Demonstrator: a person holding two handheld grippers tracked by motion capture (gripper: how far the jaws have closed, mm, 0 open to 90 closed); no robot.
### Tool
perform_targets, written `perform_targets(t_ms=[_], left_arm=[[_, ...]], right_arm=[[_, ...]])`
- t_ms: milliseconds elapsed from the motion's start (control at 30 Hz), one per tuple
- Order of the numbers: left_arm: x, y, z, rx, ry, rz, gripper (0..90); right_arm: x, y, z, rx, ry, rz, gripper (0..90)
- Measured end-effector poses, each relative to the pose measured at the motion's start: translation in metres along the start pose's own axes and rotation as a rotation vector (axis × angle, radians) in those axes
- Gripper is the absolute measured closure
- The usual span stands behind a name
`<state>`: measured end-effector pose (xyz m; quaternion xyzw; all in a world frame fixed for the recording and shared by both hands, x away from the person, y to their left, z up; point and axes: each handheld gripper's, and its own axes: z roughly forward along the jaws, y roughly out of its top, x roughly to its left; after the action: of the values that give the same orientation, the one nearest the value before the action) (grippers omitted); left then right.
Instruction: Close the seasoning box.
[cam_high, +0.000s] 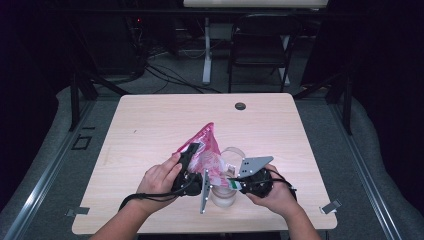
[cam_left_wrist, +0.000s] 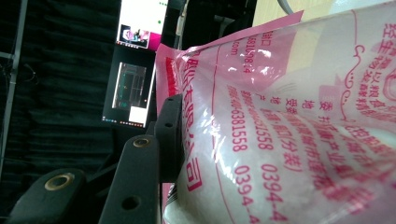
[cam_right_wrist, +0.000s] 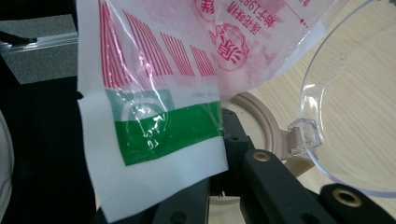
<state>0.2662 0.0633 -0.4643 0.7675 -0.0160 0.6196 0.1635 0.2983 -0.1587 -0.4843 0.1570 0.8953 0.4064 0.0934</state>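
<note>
I count one pink bag (cam_high: 205, 145) of white grains, one clear jar (cam_high: 225, 192) with its hinged clear lid (cam_right_wrist: 355, 107) thrown open, and two grippers, all near the front edge of the counter (cam_high: 150, 120). My left gripper (cam_high: 192, 167) is partly closed, its jaws clamped on the bag's body, holding it tilted above the jar. My right gripper (cam_high: 239, 184) is closed tight, pinching the bag's white-and-green corner (cam_right_wrist: 159, 140) just over the jar's beige rim (cam_right_wrist: 261, 116).

Bag (cam_high: 205, 145) pink-printed clear, green band; jar (cam_high: 223, 192) clear; table (cam_high: 150, 125) pale wood.
</note>
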Motion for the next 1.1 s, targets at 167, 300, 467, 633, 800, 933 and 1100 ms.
perform_targets(t_ms=[167,300,467,633,800,933,1100], left_arm=[[-0.0001,0.0000,-0.0001,0.000,0.000,0.001,62.9],[-0.0001,-0.0003,-0.0002,0.002,-0.001,0.000,62.9],[0.0000,-0.0006,-0.0002,0.002,-0.002,0.000,62.8],[-0.0002,-0.0004,0.0000,0.002,-0.002,0.000,62.9],[-0.0002,-0.0004,-0.0002,0.003,-0.001,0.002,62.9],[-0.0003,-0.0005,-0.0002,0.003,-0.002,0.001,62.9],[-0.0007,-0.0006,0.0002,0.004,-0.002,0.002,62.9]], right_arm=[[-0.0002,-0.0001,0.0002,-0.001,0.002,0.001,90.0],[0.0000,0.0000,0.0000,0.001,0.000,-0.002,90.0],[0.0000,0.0000,0.0002,0.001,-0.001,-0.003,90.0],[0.0001,0.0000,0.0003,0.001,-0.004,-0.002,90.0],[0.0006,0.0000,0.0006,-0.004,-0.004,0.002,90.0],[0.0005,0.0000,0.0004,-0.002,-0.002,0.001,90.0],[0.0003,0.0000,0.0003,0.002,-0.010,-0.003,90.0]])
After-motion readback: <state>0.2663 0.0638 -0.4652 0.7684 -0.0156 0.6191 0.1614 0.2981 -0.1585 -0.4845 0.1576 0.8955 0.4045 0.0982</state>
